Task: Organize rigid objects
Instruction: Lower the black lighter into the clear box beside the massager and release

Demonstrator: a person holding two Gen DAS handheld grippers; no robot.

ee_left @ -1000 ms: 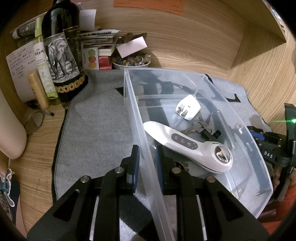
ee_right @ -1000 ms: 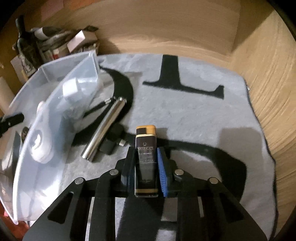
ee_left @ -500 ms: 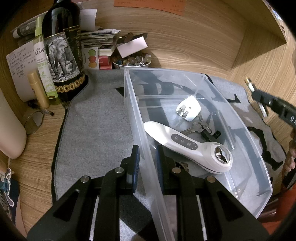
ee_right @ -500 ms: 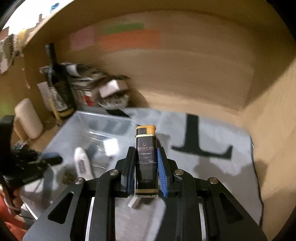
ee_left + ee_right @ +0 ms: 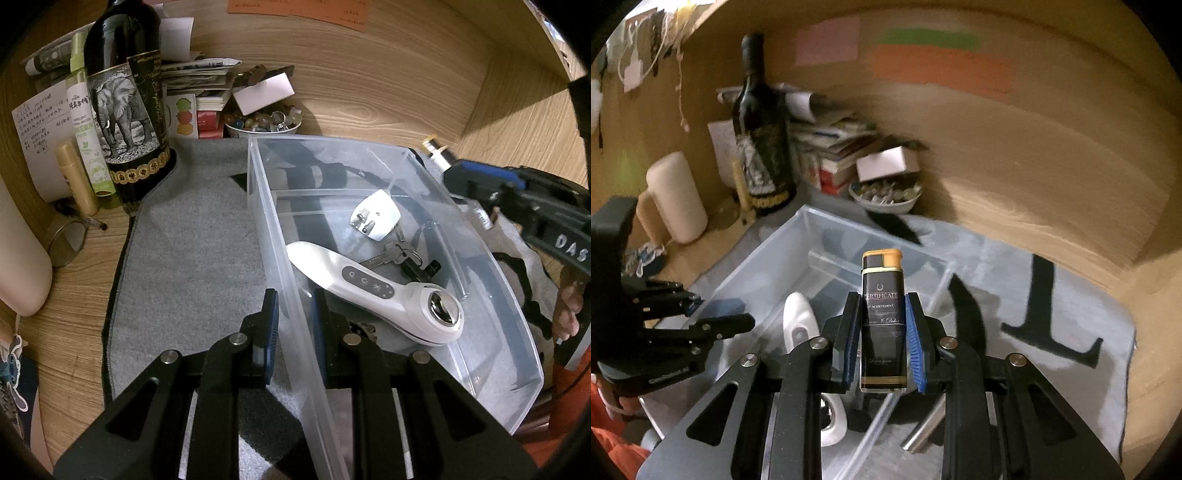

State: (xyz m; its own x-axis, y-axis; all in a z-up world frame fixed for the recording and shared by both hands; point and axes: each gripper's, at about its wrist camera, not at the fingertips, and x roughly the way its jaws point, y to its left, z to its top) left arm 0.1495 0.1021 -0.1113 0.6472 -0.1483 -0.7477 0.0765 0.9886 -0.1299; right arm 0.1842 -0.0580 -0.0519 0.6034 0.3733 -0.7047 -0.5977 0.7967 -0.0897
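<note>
A: What's at my left edge?

B: From my left camera, at nine o'clock one dark bottle [image 5: 125, 107] stands on the wooden desk [image 5: 74, 280] beside one green spray bottle [image 5: 86, 147] and one yellow tube [image 5: 75, 179]. The grey mat [image 5: 192, 251] between them and the bin lies bare.

A: And my left gripper?

B: I have the left gripper [image 5: 293, 314] pinched narrow on the left wall of the clear bin [image 5: 517, 354], one pad outside, one inside.

A: What's in the bin?

B: I count one white handheld device [image 5: 373, 291], one white plug [image 5: 376, 214] and one bunch of keys [image 5: 391, 256]. The floor at five o'clock is free.

A: My right side?

B: At three o'clock my right gripper [image 5: 882, 339] comes in over the bin's right rim. It's clamped on one black-and-gold lighter [image 5: 882, 321], held upright in the air above the bin. In that camera one metal tube [image 5: 923, 430] lies on the mat at six o'clock, outside the bin as far as I can tell. The mat at four o'clock is bare up to the wooden side wall [image 5: 1071, 184].
</note>
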